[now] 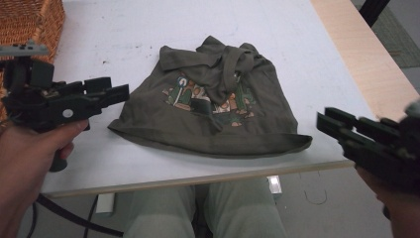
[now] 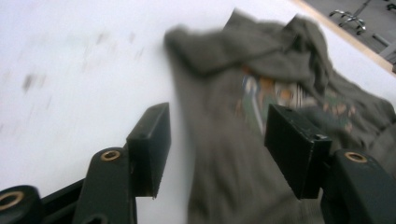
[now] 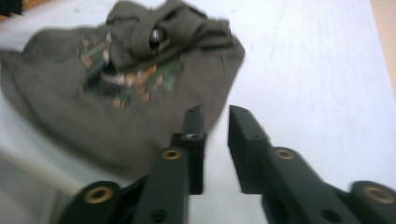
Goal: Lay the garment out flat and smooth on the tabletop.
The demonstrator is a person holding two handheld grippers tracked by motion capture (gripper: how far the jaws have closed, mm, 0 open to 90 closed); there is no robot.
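On the white tabletop [image 1: 124,29] an olive T-shirt [image 1: 208,116], half folded, is spread crosswise between the left hand-held gripper [image 1: 116,91] and the right hand-held gripper [image 1: 329,121], both released and empty, the left seemingly nearer its hem corner.

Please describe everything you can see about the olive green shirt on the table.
The olive green cloth shirt lies crumpled and partly folded on the white table, near its front edge. It looks like soft, thin fabric. A colourful printed picture in green, orange and white shows at its middle. Its sleeves and upper part are bunched in a heap over the far side, while the hem lies fairly flat toward the person. Nothing but the table touches it.
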